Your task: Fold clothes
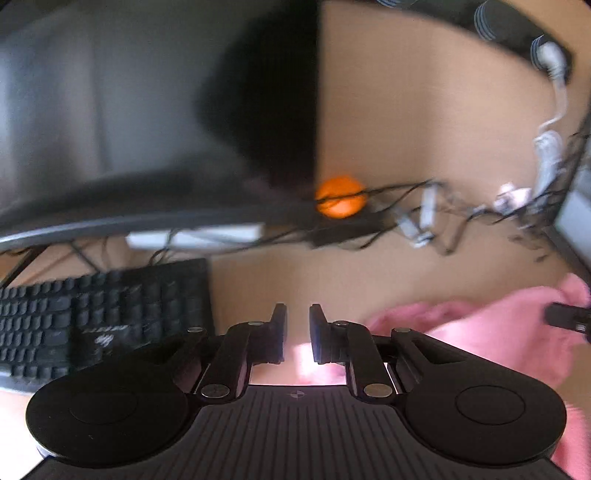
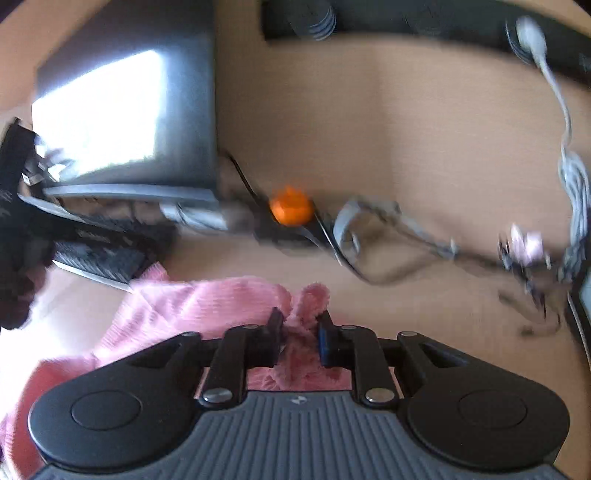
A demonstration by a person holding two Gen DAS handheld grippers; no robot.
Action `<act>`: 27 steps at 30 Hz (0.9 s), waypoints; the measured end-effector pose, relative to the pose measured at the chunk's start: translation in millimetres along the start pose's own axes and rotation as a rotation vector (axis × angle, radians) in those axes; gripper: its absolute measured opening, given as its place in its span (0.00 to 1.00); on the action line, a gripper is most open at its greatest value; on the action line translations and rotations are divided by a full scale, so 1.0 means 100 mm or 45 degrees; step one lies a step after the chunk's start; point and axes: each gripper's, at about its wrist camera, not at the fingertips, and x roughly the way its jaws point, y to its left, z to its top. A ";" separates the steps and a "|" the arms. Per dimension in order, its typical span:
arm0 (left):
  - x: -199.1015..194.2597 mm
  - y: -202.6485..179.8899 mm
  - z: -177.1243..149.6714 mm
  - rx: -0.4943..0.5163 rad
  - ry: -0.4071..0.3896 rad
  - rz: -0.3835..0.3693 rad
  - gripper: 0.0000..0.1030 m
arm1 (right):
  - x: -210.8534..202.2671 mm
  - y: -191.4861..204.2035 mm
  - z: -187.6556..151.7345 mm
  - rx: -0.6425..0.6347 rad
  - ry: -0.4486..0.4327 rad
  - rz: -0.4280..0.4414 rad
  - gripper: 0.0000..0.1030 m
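Note:
A pink ribbed garment (image 2: 192,306) lies on the wooden desk, bunched at its edge. My right gripper (image 2: 300,319) is shut on a bunched fold of it, with pink cloth filling the gap between the fingers. In the left wrist view the same garment (image 1: 491,332) lies to the lower right. My left gripper (image 1: 297,317) has a narrow gap between its fingers with nothing in it, over the bare desk beside the garment. The tip of the right gripper shows at the right edge of the left wrist view (image 1: 569,319).
A black keyboard (image 1: 99,317) lies at the left. A monitor (image 2: 122,114) stands behind it. An orange ball (image 1: 340,201) sits among tangled cables (image 1: 443,218) at the back of the desk. A black power strip (image 2: 424,18) runs along the far edge.

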 end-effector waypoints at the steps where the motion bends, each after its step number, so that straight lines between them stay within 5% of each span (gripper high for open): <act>1: 0.06 0.04 -0.03 -0.019 0.034 0.023 0.18 | 0.10 -0.06 -0.07 0.037 0.049 -0.042 0.31; 3: 0.05 0.13 -0.09 -0.089 0.062 0.009 0.21 | 0.17 -0.13 -0.19 0.063 0.102 -0.102 0.38; 6: -0.15 0.20 -0.12 -0.148 0.027 -0.109 0.49 | 0.00 -0.21 -0.23 0.117 0.050 -0.104 0.47; 11: -0.32 -0.02 -0.02 -0.040 -0.017 -0.236 0.73 | -0.19 -0.17 -0.06 0.086 -0.052 -0.120 0.49; 15: -0.09 -0.30 -0.04 0.124 0.024 -0.116 0.75 | -0.02 0.01 0.07 -0.010 -0.056 -0.130 0.61; 19: 0.29 -0.46 -0.19 0.297 0.093 0.082 0.77 | 0.53 0.02 -0.03 -0.098 0.126 -0.276 0.68; 24: 0.43 -0.45 -0.23 0.343 0.090 0.152 0.78 | 0.69 -0.16 -0.09 0.009 0.176 -0.249 0.74; 27: 0.37 -0.28 -0.15 0.263 0.092 0.115 0.77 | 0.54 -0.23 -0.01 0.057 0.117 -0.210 0.75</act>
